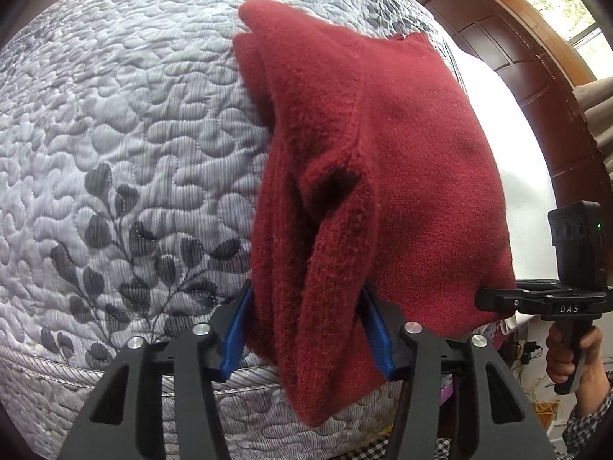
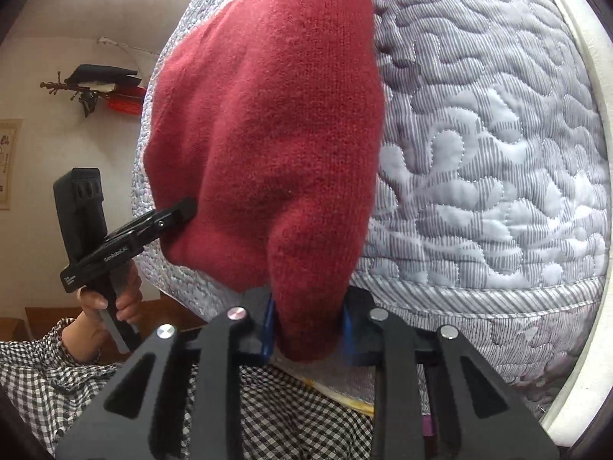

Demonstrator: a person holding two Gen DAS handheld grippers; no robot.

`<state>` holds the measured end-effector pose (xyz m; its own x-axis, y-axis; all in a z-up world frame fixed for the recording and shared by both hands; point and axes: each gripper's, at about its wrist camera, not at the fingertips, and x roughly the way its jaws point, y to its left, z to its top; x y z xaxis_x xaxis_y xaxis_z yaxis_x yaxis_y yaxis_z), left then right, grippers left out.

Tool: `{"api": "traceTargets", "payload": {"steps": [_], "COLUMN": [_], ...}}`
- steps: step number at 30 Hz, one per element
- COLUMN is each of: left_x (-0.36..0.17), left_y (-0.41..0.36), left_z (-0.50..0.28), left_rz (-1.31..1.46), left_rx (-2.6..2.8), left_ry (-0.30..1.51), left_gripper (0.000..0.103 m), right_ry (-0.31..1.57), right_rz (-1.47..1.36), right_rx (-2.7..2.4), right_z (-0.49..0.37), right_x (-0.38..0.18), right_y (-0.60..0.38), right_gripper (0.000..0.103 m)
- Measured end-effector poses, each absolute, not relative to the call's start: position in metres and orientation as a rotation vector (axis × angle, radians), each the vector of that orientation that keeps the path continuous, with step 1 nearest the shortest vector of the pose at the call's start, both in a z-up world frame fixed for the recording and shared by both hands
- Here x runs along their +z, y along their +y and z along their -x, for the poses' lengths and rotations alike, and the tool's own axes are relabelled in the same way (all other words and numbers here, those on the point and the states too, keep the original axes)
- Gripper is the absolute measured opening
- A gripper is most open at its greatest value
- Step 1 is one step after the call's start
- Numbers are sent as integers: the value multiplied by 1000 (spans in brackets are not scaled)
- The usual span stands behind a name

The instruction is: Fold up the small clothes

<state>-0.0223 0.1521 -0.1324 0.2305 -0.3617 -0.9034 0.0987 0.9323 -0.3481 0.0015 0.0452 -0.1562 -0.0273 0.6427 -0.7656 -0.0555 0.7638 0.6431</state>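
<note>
Dark red fuzzy knit garment (image 1: 345, 176): doubled, lifted above grey quilted leaf-patterned mattress (image 1: 115, 153); 2 near corners pinched, 1 by left tool (image 1: 306, 329), 1 by right tool (image 2: 306, 329), both clenched on knit; likely keeps the folded edge taut and aligned for laying down.

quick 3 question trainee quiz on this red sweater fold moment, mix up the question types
1. True or false: both grippers are shut on the red sweater.
2. What lies under the garment? A) wooden table B) quilted grey mattress C) tiled floor
3. Fill in: the left gripper pinches the sweater's ____ edge, the one nearest the person.

Key: 1 true: the right gripper also clamps red knit. 2 B. 3 near.
</note>
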Motion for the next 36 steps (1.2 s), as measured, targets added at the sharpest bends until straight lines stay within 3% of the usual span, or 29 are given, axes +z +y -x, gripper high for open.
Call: {"api": "traceTargets", "payload": {"steps": [6,25,31,36], "left_x": [-113,-147,-137,-124], "left_y": [149,153,154,160], "left_z": [24,20,24,28], "left_rz": [216,230,212,202], "left_rx": [-312,-247,-221,-171], "left_ry": [1259,1291,1291,1310], "left_gripper": [50,69,73,75], "right_ry": [1445,1505,1502,1470], "right_rz": [-380,-394,-335,-247], "right_rx": [579,499,462,388], "right_z": [7,7,10,13], "right_x": [-122,-179,-169,-149], "right_y": [29,35,47,53], "right_gripper": [23,30,40,60]}}
